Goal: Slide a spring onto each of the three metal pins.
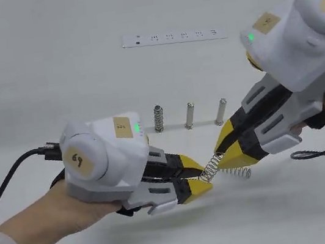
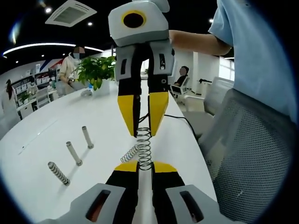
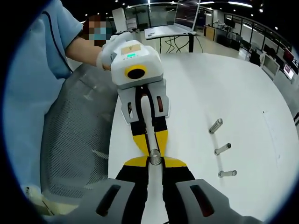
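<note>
Spring (image 1: 212, 166) seemingly clamped between left tongs (image 1: 205, 179), right tongs (image 1: 220, 155)

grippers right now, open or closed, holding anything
Left gripper: closed on one end of the spring.
Right gripper: closed on the other end of the same spring.
</note>
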Demonstrator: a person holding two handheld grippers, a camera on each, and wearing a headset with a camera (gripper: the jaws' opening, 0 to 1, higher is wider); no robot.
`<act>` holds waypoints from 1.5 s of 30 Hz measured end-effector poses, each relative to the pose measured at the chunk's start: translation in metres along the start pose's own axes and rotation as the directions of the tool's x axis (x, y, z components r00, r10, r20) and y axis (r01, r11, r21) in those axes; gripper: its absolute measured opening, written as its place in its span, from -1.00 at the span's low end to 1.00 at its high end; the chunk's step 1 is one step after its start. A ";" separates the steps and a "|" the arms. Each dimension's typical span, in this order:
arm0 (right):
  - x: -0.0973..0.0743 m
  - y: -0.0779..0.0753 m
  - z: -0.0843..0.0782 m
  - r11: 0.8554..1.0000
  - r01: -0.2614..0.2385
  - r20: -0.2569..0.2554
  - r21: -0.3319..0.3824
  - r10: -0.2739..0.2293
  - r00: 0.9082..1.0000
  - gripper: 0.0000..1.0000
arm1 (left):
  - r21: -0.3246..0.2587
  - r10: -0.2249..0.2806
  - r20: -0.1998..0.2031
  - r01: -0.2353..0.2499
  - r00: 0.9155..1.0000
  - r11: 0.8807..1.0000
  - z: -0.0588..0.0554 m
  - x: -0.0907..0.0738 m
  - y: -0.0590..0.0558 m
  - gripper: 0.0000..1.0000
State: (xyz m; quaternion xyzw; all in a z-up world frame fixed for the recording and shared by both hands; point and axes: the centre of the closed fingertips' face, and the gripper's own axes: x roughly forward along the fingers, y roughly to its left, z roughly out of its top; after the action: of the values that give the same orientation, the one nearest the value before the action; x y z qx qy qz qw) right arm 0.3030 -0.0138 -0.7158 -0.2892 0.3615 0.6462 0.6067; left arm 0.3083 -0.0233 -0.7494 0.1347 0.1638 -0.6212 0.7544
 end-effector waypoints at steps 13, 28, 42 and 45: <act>-0.001 -0.003 -0.003 1.000 -0.009 -0.037 -0.013 0.008 0.999 -0.84 | -0.016 0.025 0.015 -0.024 1.000 1.000 0.001 0.000 0.003 -0.98; -0.002 -0.006 -0.005 0.999 -0.004 -0.055 -0.036 0.002 0.998 -0.46 | -0.033 0.034 0.016 -0.033 0.999 0.999 -0.003 -0.003 0.003 -0.98; 0.006 -0.002 0.003 0.996 -0.046 -0.086 -0.077 0.040 0.996 -0.55 | -0.038 0.048 0.017 -0.047 0.999 0.998 -0.001 -0.006 0.003 -0.98; 0.009 -0.001 0.002 0.995 -0.055 -0.095 -0.083 0.047 0.994 -0.57 | -0.040 0.051 0.017 -0.050 0.999 0.998 -0.001 -0.007 0.003 -0.98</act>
State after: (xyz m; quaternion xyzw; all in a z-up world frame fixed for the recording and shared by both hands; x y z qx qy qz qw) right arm 0.3035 -0.0072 -0.7218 -0.3353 0.3686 0.6622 0.5597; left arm 0.3099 -0.0160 -0.7472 0.1182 0.1659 -0.5998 0.7738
